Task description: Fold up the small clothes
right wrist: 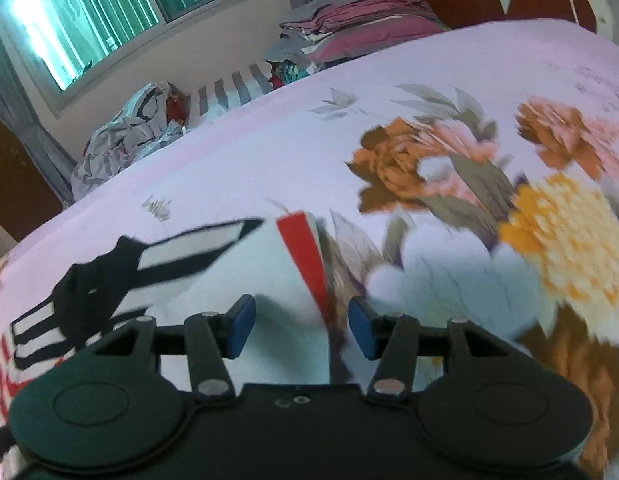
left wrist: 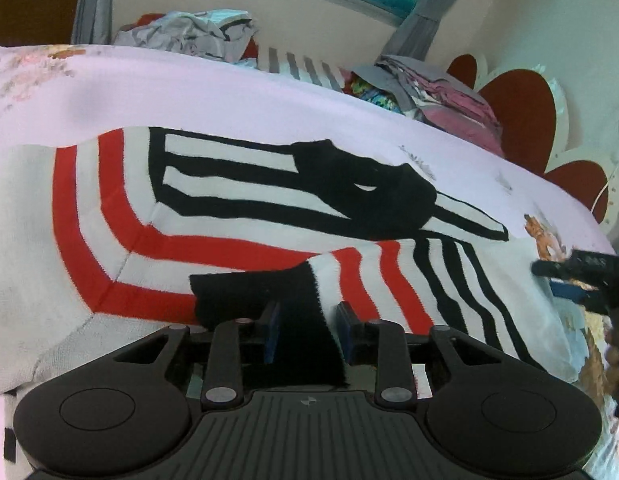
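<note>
A small knit sweater (left wrist: 237, 216), white with red and black stripes, lies spread on the bed. Its black cuff (left wrist: 293, 312) runs between the blue pads of my left gripper (left wrist: 309, 330), whose jaws stand open with gaps beside the cloth. My right gripper (right wrist: 301, 328) is open over the sweater's right edge (right wrist: 301, 256), where a red stripe and white knit pass between the pads without touching them. The right gripper also shows at the right edge of the left wrist view (left wrist: 577, 280).
The bed has a pale pink flowered sheet (right wrist: 489, 184). Piles of clothes sit along the far side: a crumpled grey heap (left wrist: 189, 32) and a folded pink stack (left wrist: 441, 96). A red and white headboard (left wrist: 521, 108) stands at the right, a window (right wrist: 89, 20) behind.
</note>
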Demonstrator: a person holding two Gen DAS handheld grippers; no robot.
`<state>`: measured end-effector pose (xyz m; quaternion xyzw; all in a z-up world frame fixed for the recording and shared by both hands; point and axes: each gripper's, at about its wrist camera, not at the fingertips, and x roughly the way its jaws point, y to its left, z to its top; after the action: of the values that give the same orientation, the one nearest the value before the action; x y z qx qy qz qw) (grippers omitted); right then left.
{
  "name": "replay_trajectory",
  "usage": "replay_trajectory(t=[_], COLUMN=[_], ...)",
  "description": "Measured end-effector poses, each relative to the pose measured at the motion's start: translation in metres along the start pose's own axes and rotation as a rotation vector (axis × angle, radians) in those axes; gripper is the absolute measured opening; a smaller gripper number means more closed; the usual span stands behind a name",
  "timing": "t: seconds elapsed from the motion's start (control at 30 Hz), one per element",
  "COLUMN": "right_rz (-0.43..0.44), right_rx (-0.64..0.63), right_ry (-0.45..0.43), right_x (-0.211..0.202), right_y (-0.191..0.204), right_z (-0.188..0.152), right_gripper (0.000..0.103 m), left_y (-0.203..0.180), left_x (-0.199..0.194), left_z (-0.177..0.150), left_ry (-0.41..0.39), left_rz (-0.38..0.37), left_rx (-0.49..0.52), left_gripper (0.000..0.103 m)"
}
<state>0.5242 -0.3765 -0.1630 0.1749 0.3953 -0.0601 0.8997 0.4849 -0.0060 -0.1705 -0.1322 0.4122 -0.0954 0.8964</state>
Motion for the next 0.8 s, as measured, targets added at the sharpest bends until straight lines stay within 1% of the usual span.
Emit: replay_trajectory(t=[0.03, 0.07, 0.1, 0.13, 0.17, 0.2, 0.27, 0.3, 0.33, 0.4, 0.43, 0.47, 0.53, 0.57, 0.6, 0.63, 0.67, 0.7, 0.8], right_rz=[-0.002, -0.002, -0.001, -0.013, -0.024, -0.042, -0.103, -0.095, -0.092, -0.119, -0.126, -0.121, -0.103, -0.091, -0.077, -0.066, -0.056, -0.05, -0.034], right_rx=[0.003, 0.008, 0.015, 0.017, 0.009, -0.018, -0.062, -0.043, -0.032, -0.082, -0.095, -0.093, -0.102, -0.114, -0.129, -0.142, -0.155, -0.174, -0.204], right_ry=[0.003, 0.01, 0.018, 0.02, 0.01, -0.003, -0.037, -0.037, -0.035, -0.036, -0.041, -0.05, -0.074, -0.076, -0.073, -0.069, -0.067, -0.067, -0.06], right_x=[0.006, 0.012, 0.017, 0.019, 0.019, 0.018, 0.019, 0.02, 0.02, 0.019, 0.015, 0.009, -0.007, -0.013, -0.018, -0.022, -0.027, -0.032, -0.042], right_y=[0.0, 0.0, 0.0, 0.0, 0.001, 0.004, 0.003, -0.002, -0.003, 0.004, 0.007, 0.009, 0.015, 0.019, 0.024, 0.029, 0.034, 0.04, 0.055], right_z=[0.004, 0.007, 0.009, 0.01, 0.01, 0.008, 0.003, 0.005, 0.006, 0.005, 0.005, 0.004, 0.0, -0.003, -0.008, -0.013, -0.019, -0.026, -0.045], right_gripper=[0.049, 0.04, 0.024, 0.023, 0.016, 0.012, 0.01, 0.01, 0.01, 0.011, 0.014, 0.022, 0.026, 0.031, 0.036, 0.039, 0.039, 0.039, 0.039], left_y=[0.001, 0.001, 0.0, 0.0, 0.0, 0.0, 0.001, 0.002, 0.003, 0.004, 0.004, 0.002, 0.001, 0.001, 0.002, 0.003, 0.003, 0.003, 0.001], left_x=[0.0, 0.001, 0.002, 0.002, 0.003, 0.003, 0.003, 0.003, 0.003, 0.002, 0.0, -0.002, -0.007, -0.009, -0.011, -0.013, -0.016, -0.019, -0.025], left_z=[0.0, -0.001, -0.001, -0.002, -0.002, -0.002, -0.002, -0.002, -0.001, -0.001, 0.0, 0.001, 0.001, 0.001, 0.001, 0.001, 0.001, 0.0, 0.0], left_ry=[0.001, 0.0, 0.0, -0.001, -0.002, -0.001, 0.0, 0.0, 0.0, 0.002, 0.005, 0.006, 0.008, 0.007, 0.008, 0.008, 0.004, -0.004, -0.005], left_rz=[-0.003, -0.004, -0.004, -0.005, -0.006, -0.008, -0.011, -0.012, -0.015, -0.016, -0.013, -0.01, 0.0, 0.002, 0.005, 0.01, 0.015, 0.027, 0.063], left_rx=[-0.005, -0.01, -0.013, -0.013, -0.013, -0.014, -0.013, -0.014, -0.016, -0.022, -0.025, -0.027, -0.023, -0.025, -0.027, -0.027, -0.024, -0.018, 0.01], left_gripper=[0.03, 0.03, 0.03, 0.03, 0.03, 0.03, 0.03, 0.03, 0.03, 0.03, 0.031, 0.031, 0.031, 0.032, 0.04, 0.046, 0.056, 0.061, 0.062])
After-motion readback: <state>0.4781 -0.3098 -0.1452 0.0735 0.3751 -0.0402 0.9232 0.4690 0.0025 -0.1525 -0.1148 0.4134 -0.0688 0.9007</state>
